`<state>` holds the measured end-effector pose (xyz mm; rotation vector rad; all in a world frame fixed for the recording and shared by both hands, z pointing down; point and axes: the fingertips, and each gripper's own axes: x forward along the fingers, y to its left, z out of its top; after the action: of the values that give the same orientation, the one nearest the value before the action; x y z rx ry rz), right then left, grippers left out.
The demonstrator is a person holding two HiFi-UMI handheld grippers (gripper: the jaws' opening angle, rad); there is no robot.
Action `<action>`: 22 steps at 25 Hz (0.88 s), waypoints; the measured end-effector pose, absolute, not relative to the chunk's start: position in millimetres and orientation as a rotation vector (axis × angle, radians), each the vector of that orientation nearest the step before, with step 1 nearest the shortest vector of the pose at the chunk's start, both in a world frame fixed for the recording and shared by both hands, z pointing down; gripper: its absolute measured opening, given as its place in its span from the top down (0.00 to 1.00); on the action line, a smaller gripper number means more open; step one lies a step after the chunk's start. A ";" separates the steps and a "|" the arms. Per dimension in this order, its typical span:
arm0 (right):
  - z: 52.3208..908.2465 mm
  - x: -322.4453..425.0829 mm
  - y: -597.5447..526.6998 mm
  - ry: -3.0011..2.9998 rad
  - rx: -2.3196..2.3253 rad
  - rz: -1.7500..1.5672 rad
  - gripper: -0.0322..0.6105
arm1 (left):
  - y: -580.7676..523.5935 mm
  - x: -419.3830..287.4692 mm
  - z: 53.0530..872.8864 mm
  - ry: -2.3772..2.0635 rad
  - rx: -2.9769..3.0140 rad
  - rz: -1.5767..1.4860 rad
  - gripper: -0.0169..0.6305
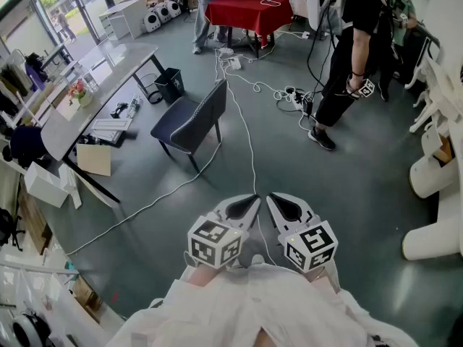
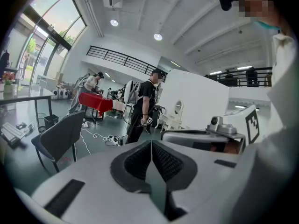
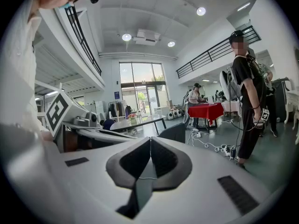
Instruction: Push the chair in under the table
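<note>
Since the push has not begun, the long grey-topped table [image 1: 108,67] on black legs waits off to the left. The dark padded chair [image 1: 192,118] sits well apart from it, askew on the open floor. Both the white left gripper [image 1: 242,207] and the white right gripper [image 1: 288,207] hang close to the person's chest with jaws pressed together on nothing, likely because the chair is out of reach and pushing needs no grip.
</note>
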<state>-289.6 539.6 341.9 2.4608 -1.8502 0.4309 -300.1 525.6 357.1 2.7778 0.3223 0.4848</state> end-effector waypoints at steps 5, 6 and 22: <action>342.8 -287.7 540.4 -1.845 2.469 0.425 0.90 | 518.5 -299.3 360.2 0.318 2.832 0.519 0.94; 343.9 -287.9 540.9 -1.845 2.467 0.426 0.90 | 516.9 -299.3 360.8 0.299 2.835 0.520 0.94; 341.2 -271.6 565.3 -1.868 2.591 0.425 0.90 | 545.4 -294.9 368.2 0.294 2.846 0.558 0.94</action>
<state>-271.6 565.3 341.2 2.5914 -1.8683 0.4251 -294.9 545.4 368.2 2.8461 0.2941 0.5584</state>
